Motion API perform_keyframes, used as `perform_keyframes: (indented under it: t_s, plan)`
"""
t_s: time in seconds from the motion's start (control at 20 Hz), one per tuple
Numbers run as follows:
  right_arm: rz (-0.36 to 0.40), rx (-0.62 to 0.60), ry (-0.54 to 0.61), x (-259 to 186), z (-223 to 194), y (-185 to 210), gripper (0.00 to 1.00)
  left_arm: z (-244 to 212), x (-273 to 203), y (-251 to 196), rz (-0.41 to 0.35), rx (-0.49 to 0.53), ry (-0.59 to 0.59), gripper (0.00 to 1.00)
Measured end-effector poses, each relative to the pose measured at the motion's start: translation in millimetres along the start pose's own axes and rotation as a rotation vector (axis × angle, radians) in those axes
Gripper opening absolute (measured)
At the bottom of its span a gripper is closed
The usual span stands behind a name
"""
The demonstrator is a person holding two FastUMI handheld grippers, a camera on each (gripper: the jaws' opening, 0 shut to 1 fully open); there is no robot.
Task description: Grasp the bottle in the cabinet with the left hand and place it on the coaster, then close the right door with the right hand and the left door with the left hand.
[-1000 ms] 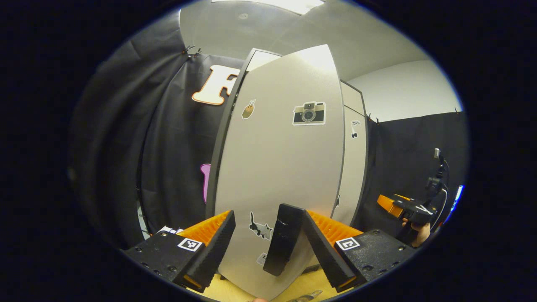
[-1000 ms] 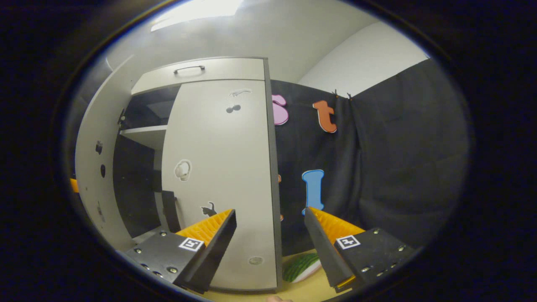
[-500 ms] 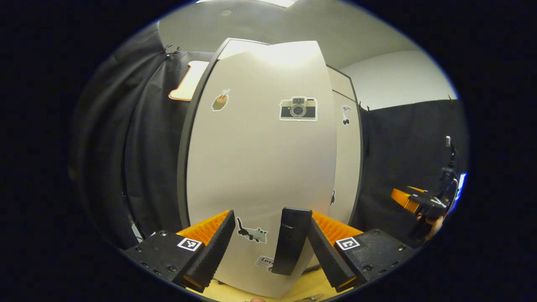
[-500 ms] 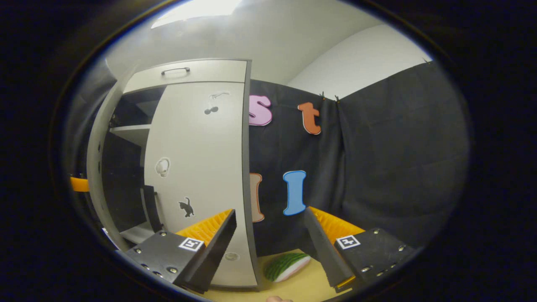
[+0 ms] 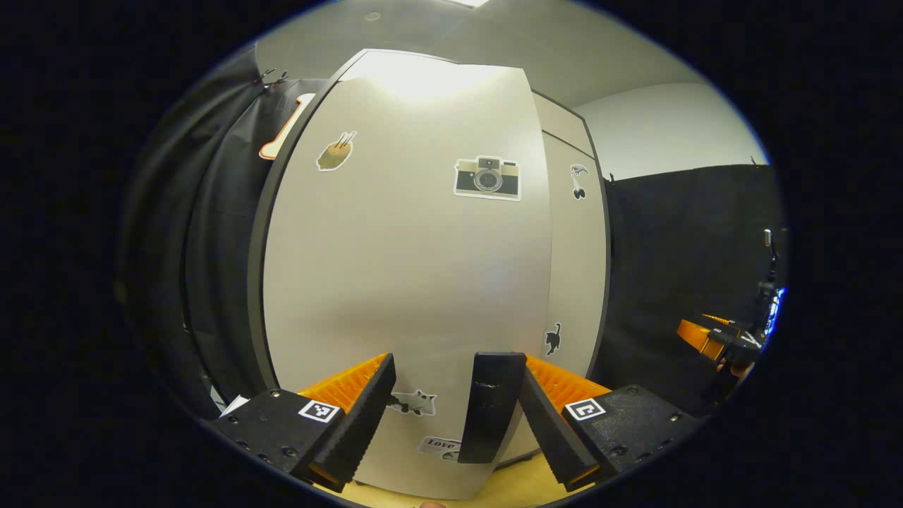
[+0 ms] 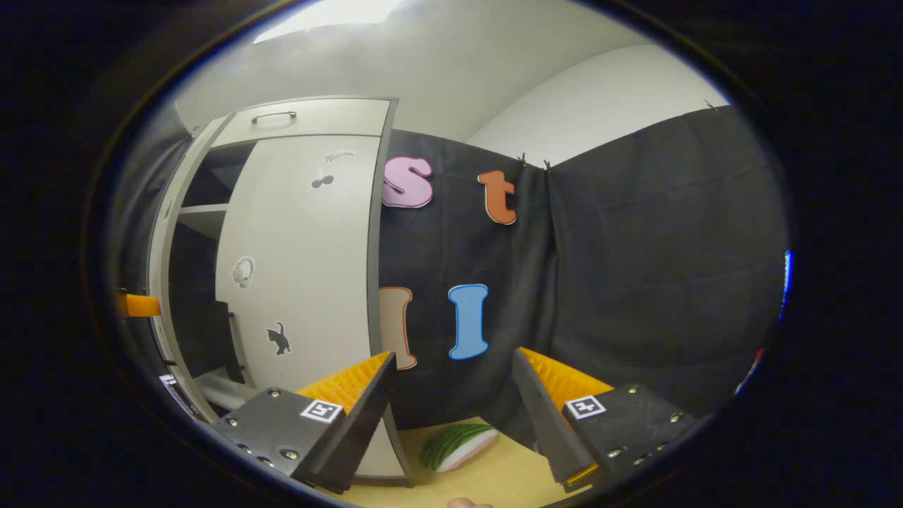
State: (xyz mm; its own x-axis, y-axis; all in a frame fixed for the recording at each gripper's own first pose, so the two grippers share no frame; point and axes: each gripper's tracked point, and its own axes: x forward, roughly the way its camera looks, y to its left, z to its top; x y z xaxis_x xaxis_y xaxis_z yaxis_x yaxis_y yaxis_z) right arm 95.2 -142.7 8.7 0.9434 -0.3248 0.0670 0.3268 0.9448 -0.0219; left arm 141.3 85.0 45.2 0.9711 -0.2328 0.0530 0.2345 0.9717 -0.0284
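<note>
in the left gripper view, the left gripper (image 5: 451,416) sits right up against the left door (image 5: 402,268), jaws spread, the dark handle (image 5: 492,406) standing between its fingers with neither seeming to press it, and the closed right door (image 5: 578,282) just to its right, so a steady, flat push seems best to bring the panel flush. in the right gripper view, the right gripper (image 6: 451,416) hangs with jaws spread on nothing, off to the right of the cabinet (image 6: 310,120), where a dark gap beside the left door's edge (image 6: 161,282) shows it is not yet home; a watermelon slice (image 6: 458,446) lies on the table (image 6: 494,480), and i cannot tell where the bottle or coaster are.
</note>
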Motion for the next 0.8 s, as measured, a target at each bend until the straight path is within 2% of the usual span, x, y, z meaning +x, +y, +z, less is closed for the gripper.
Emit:
perform_keyframes:
  t_s: [0.2,0.55,0.8]
  plan:
    - [-0.018,0.006,0.008,1.4,-7.0,-7.2,0.99,-2.6,15.1,-1.3,-0.001,0.005,0.008,1.0]
    - [-0.035,0.01,0.025,4.3,-17.2,-16.3,0.99,-6.6,28.3,-0.8,0.023,0.069,0.017,1.0]
    - [-0.042,0.015,0.041,5.4,-25.8,-19.7,0.99,-10.2,39.9,-1.0,0.014,0.06,0.022,1.0]
